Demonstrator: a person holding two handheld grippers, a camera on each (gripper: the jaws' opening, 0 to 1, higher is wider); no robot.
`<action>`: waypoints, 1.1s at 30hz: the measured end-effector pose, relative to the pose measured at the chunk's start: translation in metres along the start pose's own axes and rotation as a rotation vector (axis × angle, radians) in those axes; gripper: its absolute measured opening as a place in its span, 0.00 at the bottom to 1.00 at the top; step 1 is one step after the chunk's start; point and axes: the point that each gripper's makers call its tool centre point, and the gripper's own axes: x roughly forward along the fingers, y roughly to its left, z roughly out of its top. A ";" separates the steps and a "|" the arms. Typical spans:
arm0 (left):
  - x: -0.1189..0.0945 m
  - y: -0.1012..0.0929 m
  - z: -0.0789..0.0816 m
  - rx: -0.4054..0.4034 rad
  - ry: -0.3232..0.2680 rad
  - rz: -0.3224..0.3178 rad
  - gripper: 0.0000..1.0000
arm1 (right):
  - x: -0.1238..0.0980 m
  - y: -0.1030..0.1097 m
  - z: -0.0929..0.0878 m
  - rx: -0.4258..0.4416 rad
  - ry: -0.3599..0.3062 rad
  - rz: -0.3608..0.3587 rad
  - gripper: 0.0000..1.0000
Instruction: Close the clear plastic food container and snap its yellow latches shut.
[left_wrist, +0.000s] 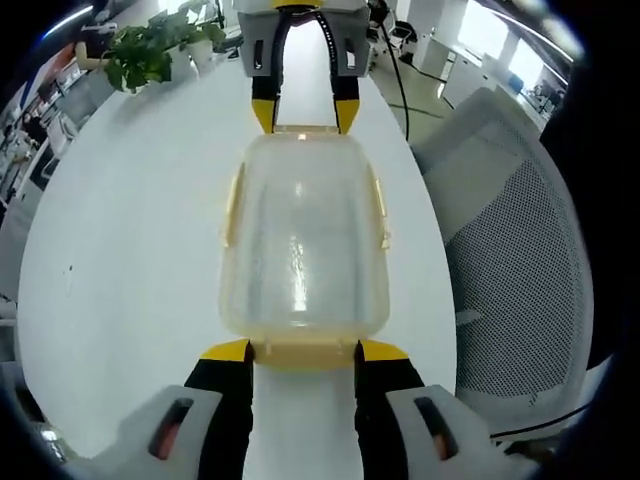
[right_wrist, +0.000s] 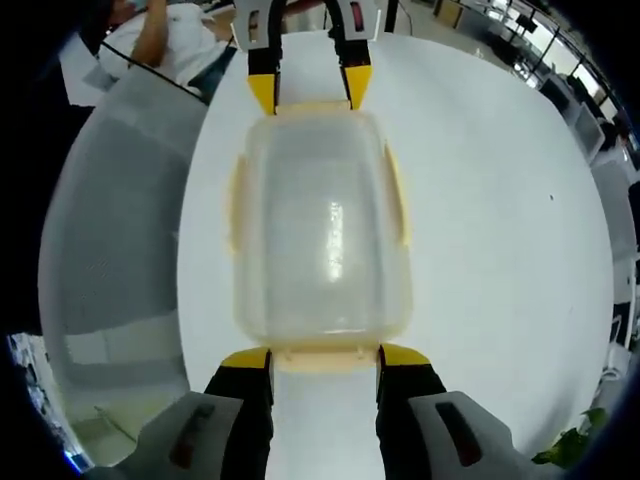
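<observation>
Container: clear rectangular plastic food container (left_wrist: 303, 245) with pale yellow latches, lid already seated on the body, lying flat on the round white table (left_wrist: 130, 260); it is the landmark for every entry below.
Near-end latch, left gripper view: yellow tab (left_wrist: 303, 353) on the container's short end nearest this camera, lying between the two jaw tips.
Left gripper: black-and-yellow two-jaw tool (left_wrist: 303, 352), jaws standing about one latch-width apart, tips level with the container's near end; whether they pinch the tab or only flank it cannot be told.
Side latches: long yellow strips along both long sides of the container (left_wrist: 380, 208), lying close against the walls; snapped or merely folded cannot be told.
Right gripper: matching tool (right_wrist: 323, 357), placed at the container's opposite short end, jaws likewise set to the width of that end's yellow tab (right_wrist: 323, 358), grip not determinable.
Placement rationale: judged from the layout, the two tools face each other end to end so that each braces the container against the other's push while the end tabs are pressed home.
Table: bare surface all round the container.
Chair: grey mesh office chair (left_wrist: 520, 260) just beyond the table edge, beside one long side of the container.
Plant: green leafy potted plant (left_wrist: 150, 50) well beyond the container's far end in the left gripper view.
</observation>
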 end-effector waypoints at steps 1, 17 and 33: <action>0.000 -0.001 0.000 -0.003 -0.002 -0.002 0.38 | 0.000 0.000 -0.001 -0.001 0.001 0.001 0.38; 0.006 -0.002 0.002 -0.012 0.000 -0.001 0.38 | 0.006 0.000 -0.006 -0.008 0.015 -0.013 0.39; 0.009 -0.001 0.000 -0.007 -0.005 0.003 0.38 | 0.009 0.000 -0.006 -0.018 0.006 -0.017 0.39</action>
